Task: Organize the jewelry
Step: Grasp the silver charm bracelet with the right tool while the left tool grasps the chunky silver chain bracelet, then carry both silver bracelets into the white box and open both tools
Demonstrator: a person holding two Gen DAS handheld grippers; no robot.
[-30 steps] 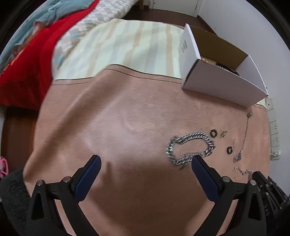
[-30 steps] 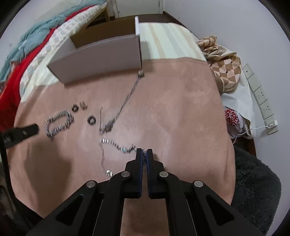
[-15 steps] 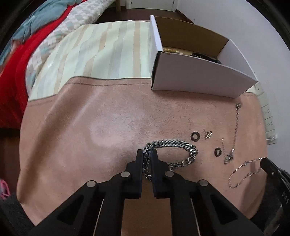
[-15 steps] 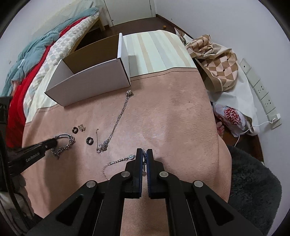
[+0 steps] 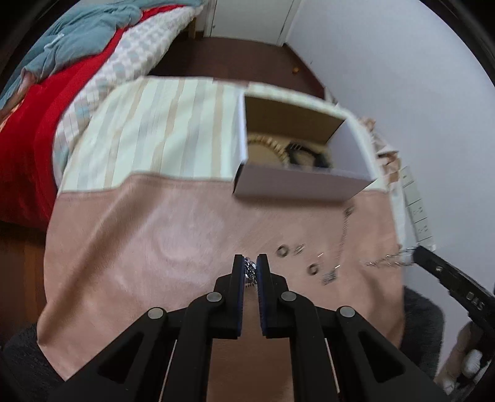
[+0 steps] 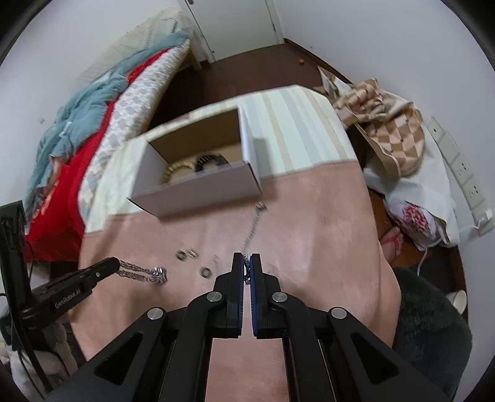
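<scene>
left gripper (image 5: 250, 268) clamps chunky chain (image 6: 145, 273) | right gripper (image 6: 246, 266) clamps thin chain (image 5: 386, 259) | box (image 6: 198, 190) beyond

A bedroom with plain white walls (image 6: 355, 34) and a dark brown wooden floor (image 5: 235, 58). Beyond the fingers, a bed (image 6: 102, 102) heaped with red, teal and checked bedding lines the left side; a white door (image 6: 235, 21) stands at the far end. To the right, wall sockets (image 6: 461, 167) hang above a checked cloth (image 6: 383, 123).
</scene>
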